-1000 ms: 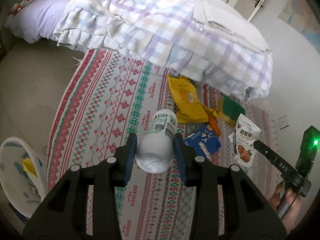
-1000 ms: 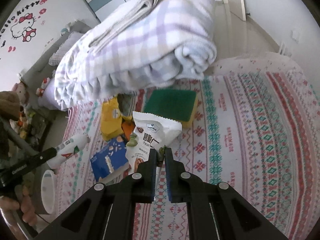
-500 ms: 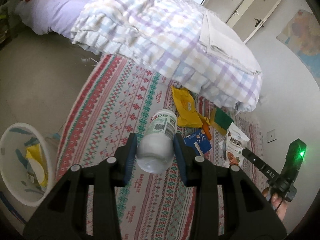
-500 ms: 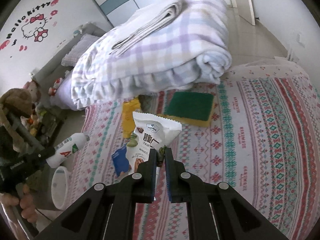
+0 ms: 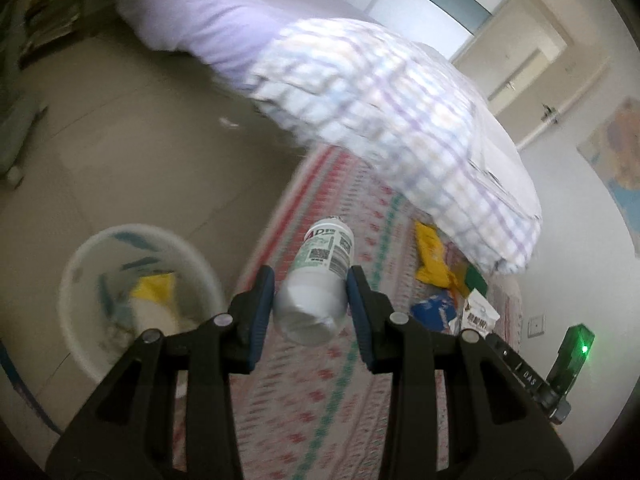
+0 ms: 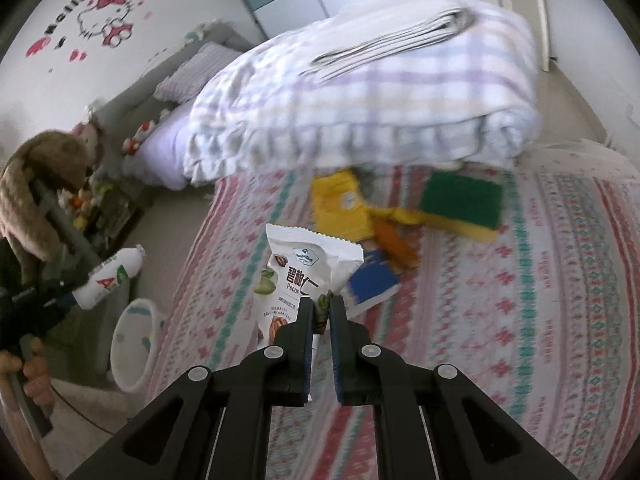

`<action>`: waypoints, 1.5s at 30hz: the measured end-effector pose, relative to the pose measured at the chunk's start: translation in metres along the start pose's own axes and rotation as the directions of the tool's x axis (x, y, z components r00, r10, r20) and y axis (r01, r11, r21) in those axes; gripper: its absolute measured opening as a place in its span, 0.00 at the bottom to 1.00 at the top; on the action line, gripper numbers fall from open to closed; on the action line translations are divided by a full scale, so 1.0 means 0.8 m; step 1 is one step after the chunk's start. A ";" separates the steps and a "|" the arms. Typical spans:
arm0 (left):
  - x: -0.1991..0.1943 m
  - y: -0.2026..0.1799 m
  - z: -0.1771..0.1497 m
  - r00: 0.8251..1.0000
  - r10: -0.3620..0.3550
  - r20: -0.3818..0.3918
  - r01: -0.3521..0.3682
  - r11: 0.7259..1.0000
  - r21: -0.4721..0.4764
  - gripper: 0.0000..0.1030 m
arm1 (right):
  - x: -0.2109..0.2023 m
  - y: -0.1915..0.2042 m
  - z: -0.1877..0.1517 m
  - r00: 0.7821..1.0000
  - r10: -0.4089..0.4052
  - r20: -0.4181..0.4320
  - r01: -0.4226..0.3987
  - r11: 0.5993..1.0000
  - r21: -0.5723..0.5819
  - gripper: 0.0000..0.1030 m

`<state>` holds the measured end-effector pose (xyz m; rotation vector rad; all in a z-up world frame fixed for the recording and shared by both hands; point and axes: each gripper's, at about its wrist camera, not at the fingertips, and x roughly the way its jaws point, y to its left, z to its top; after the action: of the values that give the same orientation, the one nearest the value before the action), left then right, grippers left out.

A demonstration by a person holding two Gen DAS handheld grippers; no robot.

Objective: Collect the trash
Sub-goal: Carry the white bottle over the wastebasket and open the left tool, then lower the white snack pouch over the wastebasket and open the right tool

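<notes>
The left gripper (image 5: 310,294) clamps a white bottle (image 5: 318,280) labelled "AD"; the right gripper (image 6: 320,312) pinches a snack bag (image 6: 304,276) reading "Pecan", near a bin (image 5: 92,280).

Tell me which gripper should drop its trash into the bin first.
Left. The left gripper holds the white bottle close beside the white bin. The right gripper, pinching the pecan snack bag, sits over the bedspread, farther away.
</notes>
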<state>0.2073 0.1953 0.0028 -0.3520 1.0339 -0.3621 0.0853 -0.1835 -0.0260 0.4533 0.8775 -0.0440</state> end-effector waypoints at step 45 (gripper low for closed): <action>-0.057 0.172 0.000 0.992 0.120 -0.026 -0.121 0.922 -0.367 0.58 | 0.190 0.357 -0.104 0.929 0.211 -0.304 -0.282 0.935 -0.214 0.13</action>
<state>0.2032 0.3377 -0.0242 -0.6222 1.1208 -0.0530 0.1854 0.1305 -0.0811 0.3299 1.0782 0.3719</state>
